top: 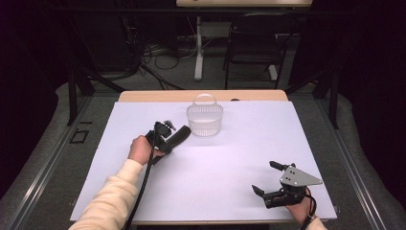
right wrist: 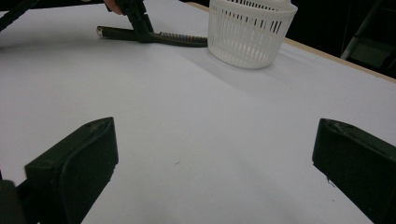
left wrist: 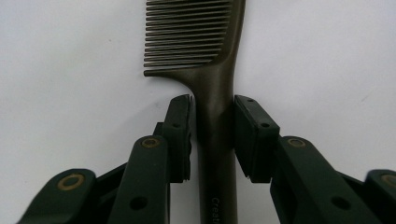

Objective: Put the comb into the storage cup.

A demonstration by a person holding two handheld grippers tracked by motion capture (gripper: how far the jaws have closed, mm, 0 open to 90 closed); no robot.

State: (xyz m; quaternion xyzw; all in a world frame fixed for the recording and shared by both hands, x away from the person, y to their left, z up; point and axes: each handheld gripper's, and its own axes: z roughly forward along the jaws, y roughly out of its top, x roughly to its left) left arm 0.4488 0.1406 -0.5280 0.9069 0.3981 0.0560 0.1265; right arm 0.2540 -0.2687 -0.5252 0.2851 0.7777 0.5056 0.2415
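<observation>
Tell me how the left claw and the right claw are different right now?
The left claw has its jaws closed around the handle of a dark comb; the right claw has its jaws spread wide and holds nothing. The left claw sits beside the white basket, while the right claw is near the table's front right corner. Both are black, each held in one hand.

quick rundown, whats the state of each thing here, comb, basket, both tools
comb: lying flat on the white table, handle between the left tool's jaws, teeth end toward the basket
basket: upright, handle up, looks empty, apart from the comb
left tool: shut on the comb handle
right tool: open, holding nothing, near the table's front right corner
</observation>
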